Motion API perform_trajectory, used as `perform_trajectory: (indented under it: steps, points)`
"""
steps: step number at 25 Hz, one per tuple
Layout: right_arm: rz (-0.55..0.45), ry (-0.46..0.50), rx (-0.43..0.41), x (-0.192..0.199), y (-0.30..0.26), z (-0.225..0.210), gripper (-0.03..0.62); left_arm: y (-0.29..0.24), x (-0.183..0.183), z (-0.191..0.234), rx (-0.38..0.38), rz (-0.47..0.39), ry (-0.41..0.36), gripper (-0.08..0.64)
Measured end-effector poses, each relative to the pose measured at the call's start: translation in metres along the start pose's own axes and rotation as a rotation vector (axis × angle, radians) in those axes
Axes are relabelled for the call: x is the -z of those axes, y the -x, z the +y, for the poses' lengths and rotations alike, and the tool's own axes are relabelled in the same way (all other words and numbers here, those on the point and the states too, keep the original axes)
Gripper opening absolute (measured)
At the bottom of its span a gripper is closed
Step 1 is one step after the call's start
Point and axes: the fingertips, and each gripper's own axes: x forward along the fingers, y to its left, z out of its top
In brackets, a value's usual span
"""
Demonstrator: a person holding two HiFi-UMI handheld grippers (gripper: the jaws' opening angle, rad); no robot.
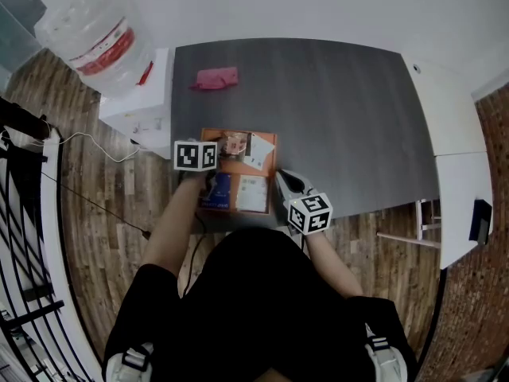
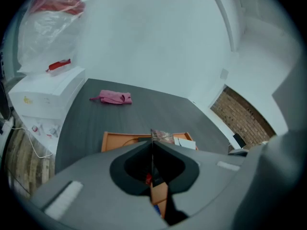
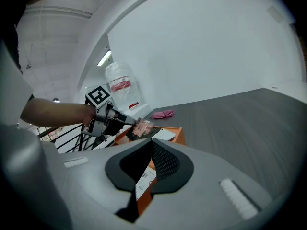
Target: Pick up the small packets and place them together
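The left tool (image 3: pixel 125 122) is clenched on a small packet (image 3: pixel 141 127), pinkish and crinkled, held just above the far end of the orange tray (image 1: pixel 213 133). In the left gripper view that packet shows only edge-on, a thin sliver past the closed tips, so its face cannot be read there. The right tool (image 3: pixel 153 145) has its jaws pressed together with nothing between them and hangs over the tray's near right corner. Through the notch under its jaws only a slice of a white printed packet (image 3: pixel 144 178) and a strip of the tray's orange wall show. From above, more packets lie inside the tray: a white one (image 1: pixel 258 151) at the far right, a pale one (image 1: pixel 253 193) at the near right, and a blue one (image 1: pixel 216 191) at the near left, partly covered by the left tool and the hand behind it. Their print is too small to read. The tray sits at the near edge of the dark table (image 1: pixel 342 118). A pink cloth (image 1: pixel 216 78) lies beyond the tray, well apart from it. Off the table, beyond the tray's far left corner, a water bottle (image 1: pixel 95 34) rests on a white stand (image 1: pixel 139 102), its top cut off by the frame.
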Motion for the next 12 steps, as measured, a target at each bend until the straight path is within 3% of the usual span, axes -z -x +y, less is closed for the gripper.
perform_trajectory:
  steps: [7,12]
  points:
    - [0.003,0.002,-0.009,-0.001,-0.003,0.002,0.003,0.005,-0.014,0.001,-0.063,-0.068,-0.087,0.095]
    - [0.004,0.01,-0.021,-0.003,-0.006,0.004,0.003,0.019,-0.03,-0.001,-0.068,-0.178,-0.137,0.097]
